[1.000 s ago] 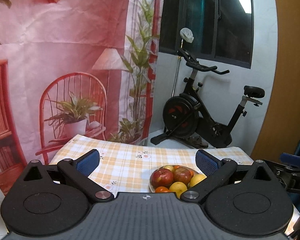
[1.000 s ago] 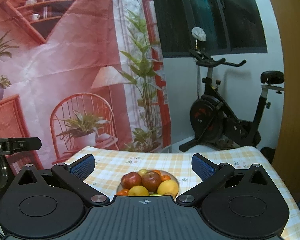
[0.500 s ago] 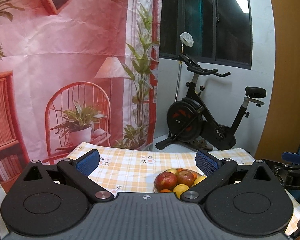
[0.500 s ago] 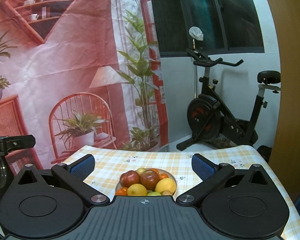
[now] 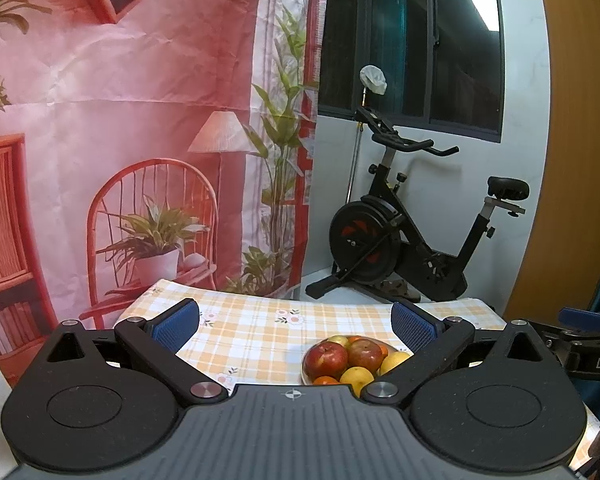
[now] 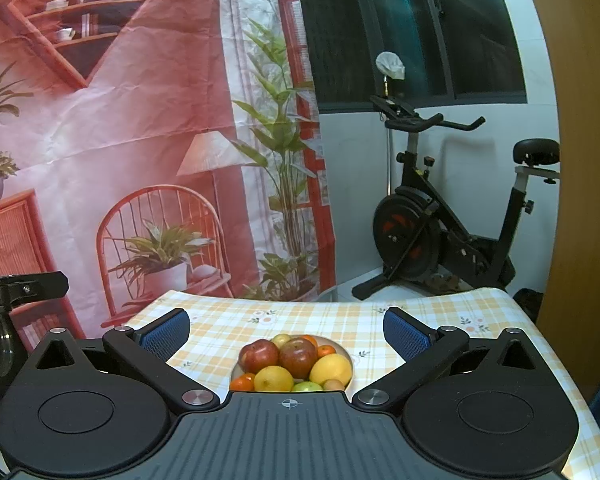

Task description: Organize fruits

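A white bowl piled with fruit sits on a table with a yellow checked cloth. It holds two red apples, yellow lemons, small oranges and green fruit. In the left wrist view the bowl lies right of centre, with red apples on top. My left gripper hangs open above the near part of the cloth, nothing between its blue pads. My right gripper is open too, and the bowl shows low between its fingers.
A black exercise bike stands on the floor behind the table, by a dark window. A printed pink backdrop hangs at the left. The other gripper shows at the right edge of the left wrist view and the left edge of the right wrist view.
Both views have tilted or risen slightly, so the bowl and table sit lower and more of the backdrop shows. The fruit has not moved. Both grippers stay open.
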A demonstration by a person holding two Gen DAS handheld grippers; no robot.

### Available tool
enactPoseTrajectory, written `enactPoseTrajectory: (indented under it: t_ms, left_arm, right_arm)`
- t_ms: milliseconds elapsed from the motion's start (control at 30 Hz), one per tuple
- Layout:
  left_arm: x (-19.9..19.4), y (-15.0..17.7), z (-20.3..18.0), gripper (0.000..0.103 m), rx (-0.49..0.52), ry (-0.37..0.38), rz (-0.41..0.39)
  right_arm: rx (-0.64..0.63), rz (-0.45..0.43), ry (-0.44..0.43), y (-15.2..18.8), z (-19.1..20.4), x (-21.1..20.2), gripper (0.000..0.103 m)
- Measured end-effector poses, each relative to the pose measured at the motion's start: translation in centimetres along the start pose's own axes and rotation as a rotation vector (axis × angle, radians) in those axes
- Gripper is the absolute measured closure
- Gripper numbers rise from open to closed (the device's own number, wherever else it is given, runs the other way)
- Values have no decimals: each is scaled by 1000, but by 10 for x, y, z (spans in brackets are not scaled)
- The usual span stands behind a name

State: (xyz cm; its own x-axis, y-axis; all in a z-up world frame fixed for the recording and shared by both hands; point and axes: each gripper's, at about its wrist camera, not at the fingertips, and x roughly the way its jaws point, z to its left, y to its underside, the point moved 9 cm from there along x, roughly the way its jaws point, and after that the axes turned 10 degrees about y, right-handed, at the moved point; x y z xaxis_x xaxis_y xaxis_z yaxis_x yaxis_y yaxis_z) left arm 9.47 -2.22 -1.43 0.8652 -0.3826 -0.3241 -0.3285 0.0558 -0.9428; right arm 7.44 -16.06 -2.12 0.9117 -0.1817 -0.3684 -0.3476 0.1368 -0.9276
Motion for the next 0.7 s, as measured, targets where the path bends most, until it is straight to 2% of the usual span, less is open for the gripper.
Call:
enactPoseTrajectory:
  t_ms: [700]
  left_arm:
    - [1, 4, -1, 0, 12, 5, 7]
  right_arm:
    - [1, 0, 0, -1, 0, 0, 0]
